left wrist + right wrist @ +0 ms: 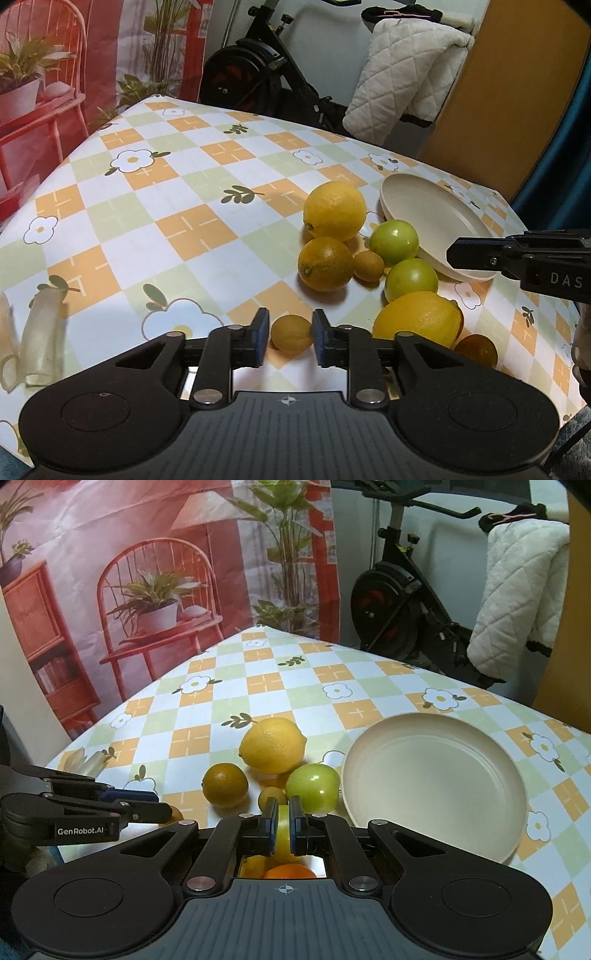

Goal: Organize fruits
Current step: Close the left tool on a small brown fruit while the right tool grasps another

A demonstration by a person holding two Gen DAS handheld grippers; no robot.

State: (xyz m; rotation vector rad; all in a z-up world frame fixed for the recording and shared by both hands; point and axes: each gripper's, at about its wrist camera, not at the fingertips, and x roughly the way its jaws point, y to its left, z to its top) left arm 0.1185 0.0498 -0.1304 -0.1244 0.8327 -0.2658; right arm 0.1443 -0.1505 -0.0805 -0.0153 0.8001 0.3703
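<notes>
My left gripper (289, 338) is open with a small yellow-brown fruit (291, 332) between its pads on the table; it also shows in the right wrist view (162, 810). Beyond lie two lemons (334, 210) (419, 319), an orange (325, 264), two green fruits (394, 242) (411, 280) and another small fruit (368, 266). A cream plate (424, 214) (432, 782) sits empty at the right. My right gripper (283, 823) is nearly shut, hovering above a green fruit (282, 836); no contact is evident. A lemon (272, 746), orange (225, 784) and green fruit (313, 787) lie ahead.
The table has a checked floral cloth (192, 225). Pale peel-like strips (42, 339) lie at the left edge. An exercise bike (266, 74) and a white quilted blanket (402, 70) stand behind the table. An orange fruit (476, 350) lies near the front right.
</notes>
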